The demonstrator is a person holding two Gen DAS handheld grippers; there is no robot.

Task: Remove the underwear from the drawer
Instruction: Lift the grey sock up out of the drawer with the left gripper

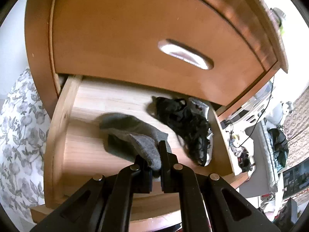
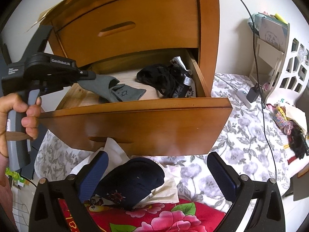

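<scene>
The lower drawer [image 1: 58, 135] of a wooden nightstand stands pulled out. A grey piece of underwear [image 1: 135, 135] hangs stretched over the drawer floor, with my left gripper [image 1: 154, 160] shut on its near edge. From the right wrist view, the left gripper [image 2: 90, 75] holds the grey underwear [image 2: 115, 90] lifted at one end above the drawer [image 2: 135, 127]; a hand [image 2: 19, 112] grips its handle. A tangle of black underwear [image 1: 183, 123] [image 2: 162, 77] lies at the drawer's right side. My right gripper [image 2: 157, 155] is open and holds nothing, below the drawer front.
The upper drawer [image 2: 125, 29] is closed. A white printed garment [image 2: 188, 89] lies under the black pile. Below the drawer a navy cap [image 2: 131, 181] rests on a red flowered blanket [image 2: 154, 216] and a grey floral sheet [image 2: 241, 135]. A cable [image 2: 258, 77] and a white shelf [image 2: 280, 58] are on the right.
</scene>
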